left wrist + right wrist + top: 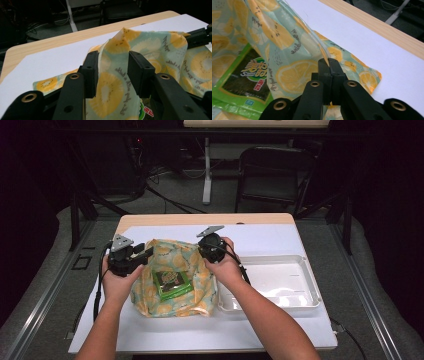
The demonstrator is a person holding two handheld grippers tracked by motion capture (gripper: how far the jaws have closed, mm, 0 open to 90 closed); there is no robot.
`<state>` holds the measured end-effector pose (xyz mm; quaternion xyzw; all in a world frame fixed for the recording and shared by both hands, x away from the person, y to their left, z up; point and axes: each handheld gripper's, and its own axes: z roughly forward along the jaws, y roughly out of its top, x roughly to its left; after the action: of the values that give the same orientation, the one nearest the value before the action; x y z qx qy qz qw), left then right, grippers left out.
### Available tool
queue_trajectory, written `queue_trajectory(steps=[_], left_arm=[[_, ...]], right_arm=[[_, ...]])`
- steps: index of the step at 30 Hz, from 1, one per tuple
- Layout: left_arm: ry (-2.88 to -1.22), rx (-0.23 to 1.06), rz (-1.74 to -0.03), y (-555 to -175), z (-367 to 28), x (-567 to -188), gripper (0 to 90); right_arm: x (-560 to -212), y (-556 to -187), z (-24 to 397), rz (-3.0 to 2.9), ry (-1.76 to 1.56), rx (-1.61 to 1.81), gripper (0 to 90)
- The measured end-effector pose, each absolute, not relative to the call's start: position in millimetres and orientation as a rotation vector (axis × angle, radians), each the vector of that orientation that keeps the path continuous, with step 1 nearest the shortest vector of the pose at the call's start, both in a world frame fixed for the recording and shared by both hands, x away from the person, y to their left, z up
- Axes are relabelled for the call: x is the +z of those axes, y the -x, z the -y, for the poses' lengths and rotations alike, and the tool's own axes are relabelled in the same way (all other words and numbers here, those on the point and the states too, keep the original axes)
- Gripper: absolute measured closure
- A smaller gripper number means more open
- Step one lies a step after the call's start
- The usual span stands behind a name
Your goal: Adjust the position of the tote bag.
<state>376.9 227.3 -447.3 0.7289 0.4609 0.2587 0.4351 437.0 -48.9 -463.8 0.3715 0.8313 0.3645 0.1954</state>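
A cloth printed with yellow citrus slices (152, 301) lies on the white sheet, its sides drawn up. A green seaweed snack pack (172, 284) rests on its middle. My left gripper (147, 252) is at the cloth's far left corner. In the left gripper view its jaws (112, 72) stand apart, and a raised fold of the cloth (110, 92) stands loose between them. My right gripper (204, 254) is at the far right edge. In the right gripper view it (328, 62) is shut on the cloth's (287, 42) hem and lifts it beside the pack (244, 82).
A white plastic tray (311, 282) sits right of the cloth, close to my right forearm. A white sheet (280, 237) covers the wooden table (200, 219). A dark chair (272, 172) and a table leg (207, 175) stand beyond the far edge.
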Motion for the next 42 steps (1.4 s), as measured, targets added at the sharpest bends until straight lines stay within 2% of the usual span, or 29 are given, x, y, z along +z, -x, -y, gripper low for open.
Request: queue_trajectory(steps=[18,34,42], left_arm=[[-1.854,0.660,-1.152,-374.4,-225.9,-454.0,48.7],[-1.971,0.669,-1.125,-374.5,-210.6,-471.6,48.4],[-1.970,0.650,-1.128,-373.4,-210.9,-477.7,55.1]], right_arm=[[-478.0,-455.2,54.7,-2.312,-1.145,0.995,89.0],[-485.7,-464.2,58.3,-2.314,-1.185,0.976,87.1],[-488.4,-467.4,59.8,-2.311,-1.203,0.975,86.8]])
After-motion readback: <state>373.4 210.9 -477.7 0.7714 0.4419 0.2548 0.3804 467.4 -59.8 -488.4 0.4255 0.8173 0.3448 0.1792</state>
